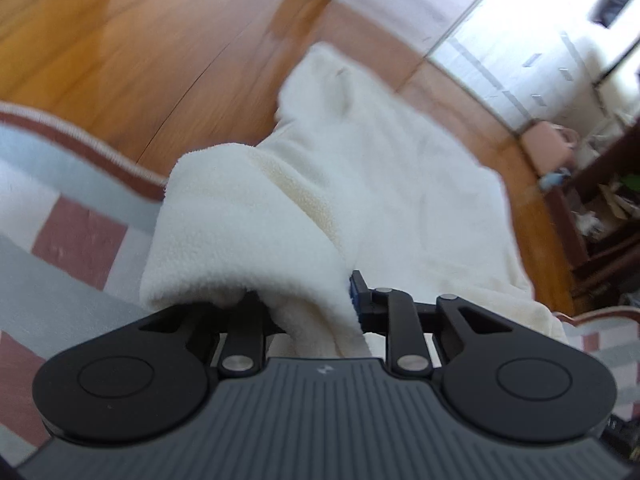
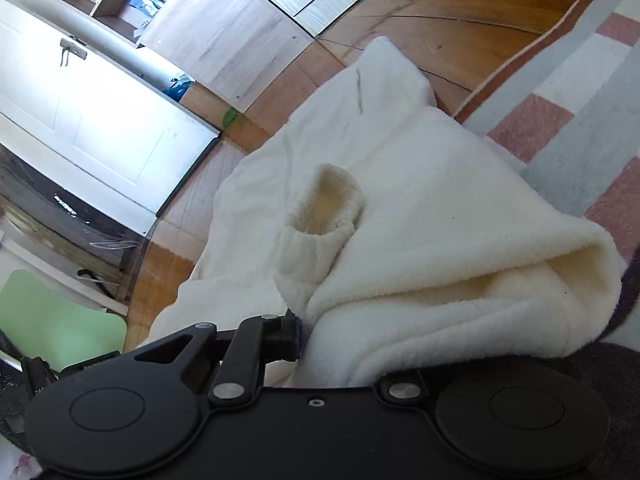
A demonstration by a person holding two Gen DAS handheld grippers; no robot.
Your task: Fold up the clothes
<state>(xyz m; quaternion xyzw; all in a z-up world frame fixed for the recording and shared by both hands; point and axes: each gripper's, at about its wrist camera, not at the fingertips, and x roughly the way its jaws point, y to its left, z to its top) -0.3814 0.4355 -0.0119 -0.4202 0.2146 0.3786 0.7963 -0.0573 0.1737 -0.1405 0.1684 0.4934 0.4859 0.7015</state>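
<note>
Both the left gripper (image 1: pixel 308 304) and right gripper (image 2: pixel 340 332) have jaws clamped on the cream fleece garment (image 1: pixel 400 184), its cuff (image 2: pixel 320 216) at 12 o'clock.

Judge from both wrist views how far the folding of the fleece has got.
Done: little; no flat, finished fold shows. In hand: the left gripper and right gripper each pinch a bunch of the fleece, lifting the near edge in a roll. The rest trails onto the floor past the rug, cuff open. Left: lay it over, tuck sleeves, fold again.
</note>
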